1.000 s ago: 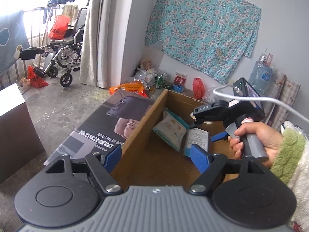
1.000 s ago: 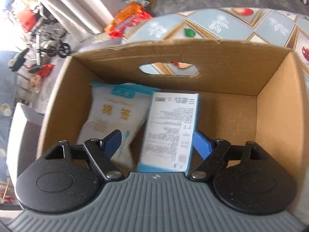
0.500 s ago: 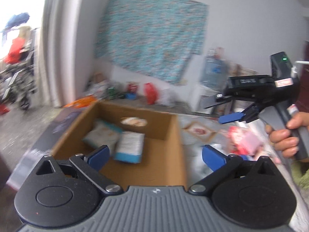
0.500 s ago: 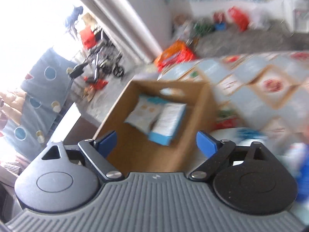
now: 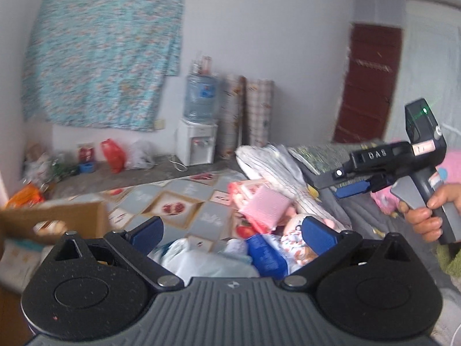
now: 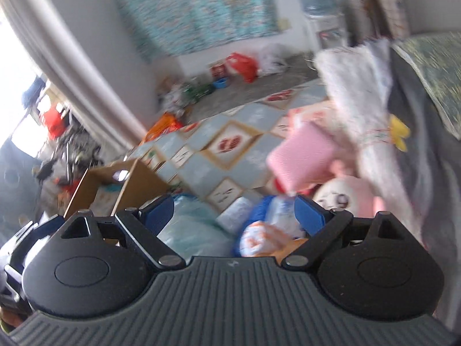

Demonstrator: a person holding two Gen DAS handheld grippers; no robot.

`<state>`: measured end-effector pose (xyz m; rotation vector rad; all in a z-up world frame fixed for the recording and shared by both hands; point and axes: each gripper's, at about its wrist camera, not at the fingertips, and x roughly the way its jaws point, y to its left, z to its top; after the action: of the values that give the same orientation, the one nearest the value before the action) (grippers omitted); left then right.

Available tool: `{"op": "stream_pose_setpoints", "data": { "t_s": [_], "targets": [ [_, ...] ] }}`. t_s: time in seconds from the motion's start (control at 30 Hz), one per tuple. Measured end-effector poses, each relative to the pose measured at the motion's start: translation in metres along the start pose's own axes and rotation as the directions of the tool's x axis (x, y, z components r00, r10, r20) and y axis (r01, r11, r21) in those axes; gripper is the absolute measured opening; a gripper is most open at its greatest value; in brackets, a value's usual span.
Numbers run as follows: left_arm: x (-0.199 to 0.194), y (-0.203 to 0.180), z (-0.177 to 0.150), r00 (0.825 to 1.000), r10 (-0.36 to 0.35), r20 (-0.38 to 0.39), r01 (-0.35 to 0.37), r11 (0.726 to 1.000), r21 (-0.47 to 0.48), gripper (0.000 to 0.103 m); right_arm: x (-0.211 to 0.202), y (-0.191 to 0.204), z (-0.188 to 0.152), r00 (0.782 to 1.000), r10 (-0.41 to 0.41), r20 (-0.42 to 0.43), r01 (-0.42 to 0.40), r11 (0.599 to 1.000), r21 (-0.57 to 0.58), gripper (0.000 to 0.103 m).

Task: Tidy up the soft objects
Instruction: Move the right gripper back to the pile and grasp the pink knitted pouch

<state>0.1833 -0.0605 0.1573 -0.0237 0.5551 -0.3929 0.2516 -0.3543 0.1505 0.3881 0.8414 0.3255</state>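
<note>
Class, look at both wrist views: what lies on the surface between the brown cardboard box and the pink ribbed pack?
Only bare patterned mat lies between the brown cardboard box and the pink ribbed pack; both views show it, the right wrist view most clearly.

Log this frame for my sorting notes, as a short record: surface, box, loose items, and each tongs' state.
surface: patterned mat
box: cardboard box, at the mat's left edge, packets inside
loose items: pink pack, blue pack, pale plastic bag, piled on the mat
left tongs: open, holding nothing
right tongs: open, holding nothing
clarity: both views motion-blurred
</note>
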Motion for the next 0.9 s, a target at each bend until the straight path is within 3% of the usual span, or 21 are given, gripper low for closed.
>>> {"op": "stream_pose_setpoints", "data": {
  "t_s": [0.13, 0.27, 0.43, 0.57, 0.73, 0.9],
  "targets": [
    [0.058, -0.027, 0.021, 0.998, 0.011, -0.057, -0.004, 0.991, 0.132, 0.102, 0.030, -0.048, 0.014, 1.000, 0.013, -0.010, -0.011, 0.991, 0.134, 0.090],
    [0.122, -0.045, 0.032, 0.991, 0.018, -0.129, 0.015, 0.968, 0.252, 0.102, 0.078, -0.080, 0.028, 0.998, 0.025, -0.062, -0.010, 0.971, 0.239, 0.080],
    [0.196, -0.065, 0.032, 0.974, -0.010, -0.224, 0.094, 0.925, 0.367, 0.102, 0.125, -0.100, 0.047, 0.991, -0.021, -0.132, 0.055, 0.963, 0.263, 0.076],
    [0.250, -0.074, 0.029, 0.952, -0.010, -0.306, 0.143, 0.898, 0.415, 0.102, 0.150, -0.116, 0.056, 0.984, -0.050, -0.172, 0.094, 0.961, 0.262, 0.075],
    [0.308, -0.076, 0.022, 0.921, -0.005, -0.389, 0.184, 0.886, 0.425, 0.102, 0.173, -0.128, 0.062, 0.977, -0.047, -0.207, 0.100, 0.962, 0.253, 0.069],
    [0.338, -0.076, 0.014, 0.894, -0.006, -0.448, 0.218, 0.879, 0.424, 0.098, 0.188, -0.136, 0.064, 0.973, -0.040, -0.227, 0.098, 0.963, 0.250, 0.060]
  ]
}}
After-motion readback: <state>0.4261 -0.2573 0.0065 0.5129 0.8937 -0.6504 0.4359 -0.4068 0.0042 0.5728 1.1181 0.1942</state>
